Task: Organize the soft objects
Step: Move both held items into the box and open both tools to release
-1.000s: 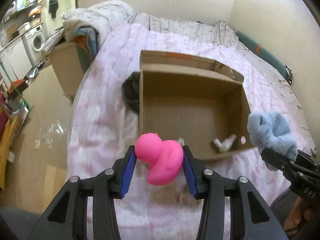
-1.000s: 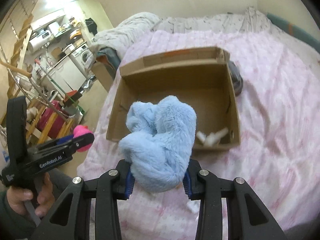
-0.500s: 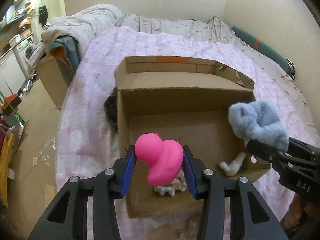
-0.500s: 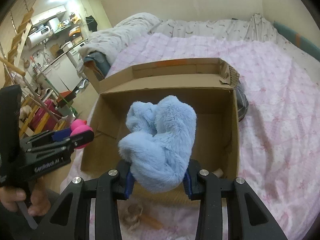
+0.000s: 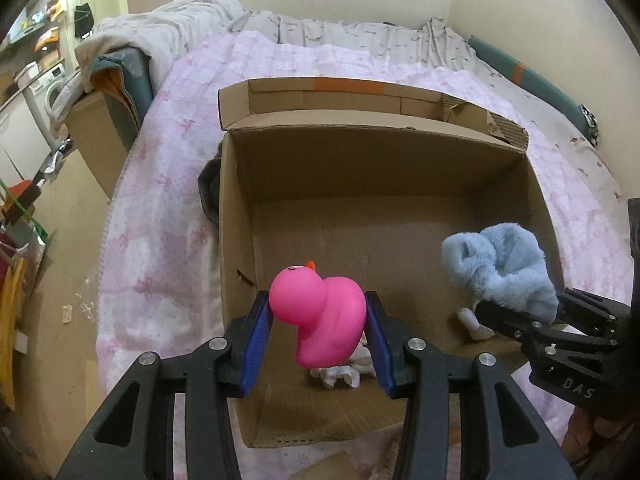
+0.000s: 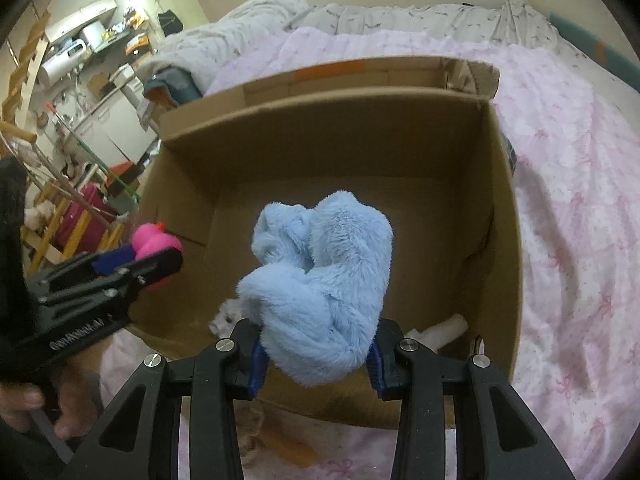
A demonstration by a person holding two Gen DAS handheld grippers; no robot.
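Grippers both moved in over the box (image 5: 400, 152) during the last second. Left gripper (image 5: 318, 336) is clamped on the pink duck (image 5: 320, 320), right gripper (image 6: 316, 352) is squeezing the blue plush (image 6: 324, 292). Both toys hang above the box floor, so I'd guess dropping comes next.

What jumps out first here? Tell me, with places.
A pink duck is clamped in the left gripper over the near-left part of an open cardboard box. A blue plush is clamped in the right gripper above the box's near-right part. The box sits on a pink bedspread.
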